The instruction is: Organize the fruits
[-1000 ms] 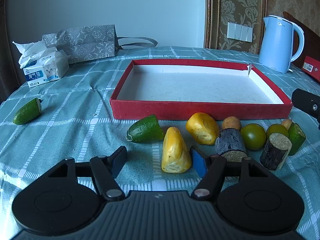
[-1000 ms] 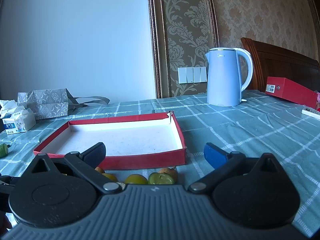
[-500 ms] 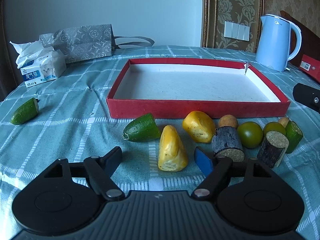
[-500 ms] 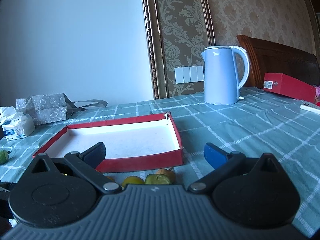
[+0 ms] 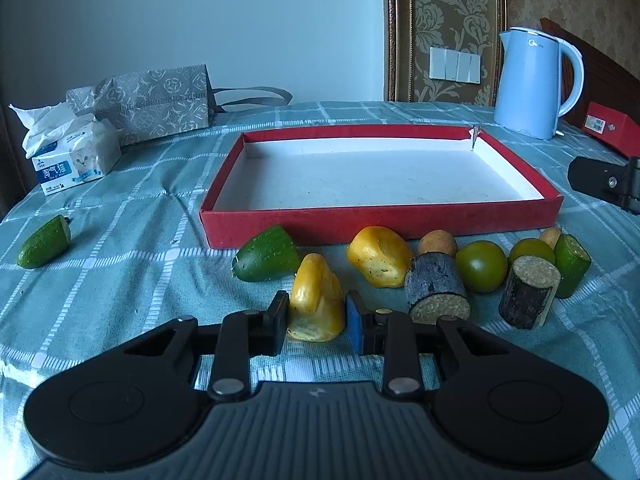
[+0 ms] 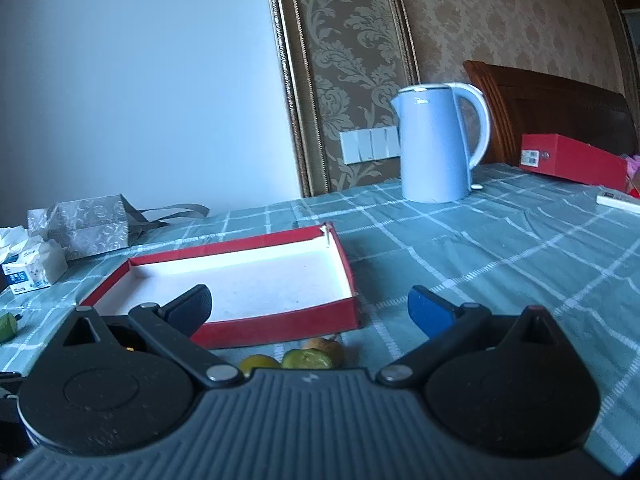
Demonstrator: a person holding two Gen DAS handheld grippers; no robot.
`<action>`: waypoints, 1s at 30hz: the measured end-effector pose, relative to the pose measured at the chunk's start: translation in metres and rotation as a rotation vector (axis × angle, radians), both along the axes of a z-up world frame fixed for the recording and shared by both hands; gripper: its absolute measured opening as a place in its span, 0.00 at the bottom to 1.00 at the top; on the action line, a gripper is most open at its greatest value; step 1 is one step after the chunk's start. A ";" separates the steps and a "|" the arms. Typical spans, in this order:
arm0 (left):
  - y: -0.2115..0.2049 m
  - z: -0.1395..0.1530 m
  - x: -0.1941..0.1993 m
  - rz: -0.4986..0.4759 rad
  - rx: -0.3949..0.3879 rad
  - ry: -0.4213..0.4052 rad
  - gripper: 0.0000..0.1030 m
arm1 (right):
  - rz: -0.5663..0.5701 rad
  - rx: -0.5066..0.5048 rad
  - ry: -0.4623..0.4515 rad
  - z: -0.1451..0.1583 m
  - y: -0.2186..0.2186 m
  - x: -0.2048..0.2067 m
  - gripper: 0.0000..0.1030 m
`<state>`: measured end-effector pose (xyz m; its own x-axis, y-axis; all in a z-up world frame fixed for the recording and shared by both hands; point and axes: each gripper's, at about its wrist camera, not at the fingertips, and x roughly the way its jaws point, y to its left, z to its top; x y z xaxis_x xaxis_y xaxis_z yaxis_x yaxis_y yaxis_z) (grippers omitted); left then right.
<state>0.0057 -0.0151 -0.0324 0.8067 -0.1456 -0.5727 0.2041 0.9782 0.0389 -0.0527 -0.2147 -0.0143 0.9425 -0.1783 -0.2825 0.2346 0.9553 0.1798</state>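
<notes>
A: Checked teal cloth (image 5: 132,240) covers the table, with a blue wall and patterned wallpaper behind. What's closest?

B: Nearest the lens, the left gripper (image 5: 316,316) has its jaws drawn in on the yellow fruit (image 5: 316,300), a pad pressed to each side, the fruit still sitting on the cloth.

A: And around it?

B: Just left and behind lies a green piece (image 5: 266,254). To the right sits a second yellow piece (image 5: 380,256), then a dark log (image 5: 436,288) on its side, a tan ball (image 5: 437,243), a green tomato (image 5: 481,266), a second log (image 5: 528,296), another tomato (image 5: 531,250) and a green cut piece (image 5: 574,264). All of these sit in a row just in front of the tray.

A: The tray?

B: Red rim (image 5: 380,222), white inside, nothing in it. Well off to the left a lone green piece (image 5: 44,242) lies apart.

A: The other gripper?

B: The right gripper (image 6: 310,306) hangs with jaws spread wide, holding nothing, above the tray's (image 6: 280,328) near right corner; a tomato (image 6: 258,361) and green piece (image 6: 306,358) peek out just under it.

A: Farther back?

B: Tissue pack (image 5: 76,158) and grey bag (image 5: 154,102) at the left, blue kettle (image 5: 532,80) and red box (image 6: 572,160) at the right
</notes>
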 end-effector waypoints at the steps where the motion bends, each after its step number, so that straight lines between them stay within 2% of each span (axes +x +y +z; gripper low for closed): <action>1: 0.001 0.000 0.000 -0.001 -0.006 0.000 0.28 | -0.003 0.010 0.005 0.000 -0.002 0.001 1.00; 6: 0.009 0.012 -0.006 -0.027 -0.055 -0.026 0.28 | -0.037 0.052 0.020 -0.003 -0.012 0.002 1.00; 10: 0.011 0.023 -0.007 -0.034 -0.058 -0.062 0.28 | -0.035 0.084 0.050 -0.006 -0.018 0.006 1.00; 14: 0.011 0.020 -0.007 -0.023 -0.046 -0.068 0.28 | -0.007 0.105 0.067 -0.009 -0.022 0.005 1.00; 16: 0.011 0.016 -0.007 -0.019 -0.037 -0.062 0.28 | 0.021 0.084 0.062 -0.008 -0.023 0.000 1.00; 19: 0.014 0.011 -0.005 -0.022 -0.045 -0.047 0.28 | 0.022 -0.015 0.062 -0.005 -0.026 -0.013 1.00; 23: 0.020 0.011 -0.004 -0.029 -0.092 -0.057 0.28 | 0.074 -0.028 0.099 -0.003 -0.038 -0.032 1.00; 26: 0.023 0.011 -0.004 -0.034 -0.111 -0.061 0.28 | 0.144 -0.047 0.119 -0.002 -0.029 -0.041 1.00; 27: 0.023 0.011 -0.004 -0.034 -0.115 -0.062 0.28 | 0.179 -0.069 0.128 -0.002 -0.022 -0.041 0.98; 29: 0.024 0.011 -0.004 -0.035 -0.122 -0.061 0.28 | 0.229 -0.137 0.144 -0.003 -0.002 -0.040 0.77; 30: 0.025 0.011 -0.004 -0.037 -0.128 -0.061 0.28 | 0.258 -0.174 0.154 -0.004 0.009 -0.038 0.74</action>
